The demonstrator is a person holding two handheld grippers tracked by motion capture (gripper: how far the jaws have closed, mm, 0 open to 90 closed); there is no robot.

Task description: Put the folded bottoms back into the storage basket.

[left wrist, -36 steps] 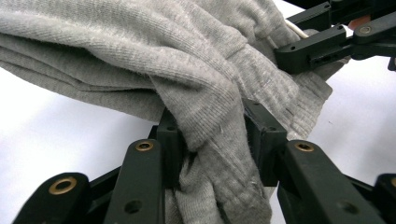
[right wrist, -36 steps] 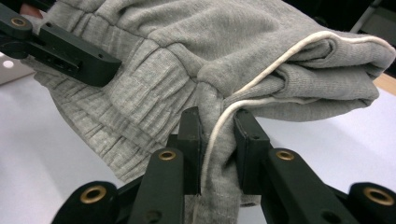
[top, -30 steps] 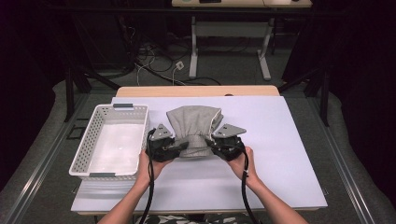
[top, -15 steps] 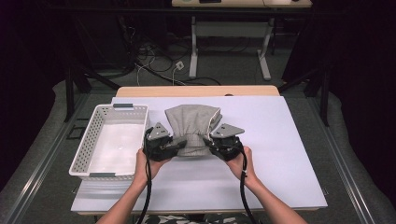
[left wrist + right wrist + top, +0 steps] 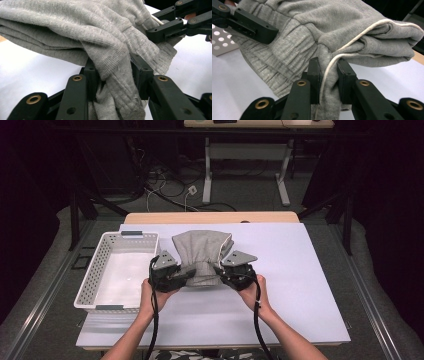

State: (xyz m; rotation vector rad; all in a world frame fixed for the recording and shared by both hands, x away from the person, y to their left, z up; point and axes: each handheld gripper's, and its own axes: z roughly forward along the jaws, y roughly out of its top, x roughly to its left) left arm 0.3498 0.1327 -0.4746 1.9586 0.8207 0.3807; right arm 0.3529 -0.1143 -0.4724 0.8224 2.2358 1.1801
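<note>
A folded grey knit garment (image 5: 200,251) with a white cord lies on the white table top (image 5: 300,270), its ribbed hem bunched toward me. My left gripper (image 5: 186,275) is shut on the hem's left side; in the left gripper view its jaws pinch a thick fold of the grey garment (image 5: 107,45). My right gripper (image 5: 223,273) is shut on the hem's right side; in the right gripper view the jaws clamp the grey garment (image 5: 312,27) and its white cord (image 5: 362,32). Each gripper view shows the other gripper's black jaw on the cloth farther off.
A white perforated basket (image 5: 95,280) stands at the left of the table, close to my left hand. Behind the table are desk legs (image 5: 207,170) and cables on the floor. Bare table top lies to the right and in front.
Both grippers, shut on the garment's hem, have shifted slightly away from me with the cloth; the hem is bunched a little tighter between them.
</note>
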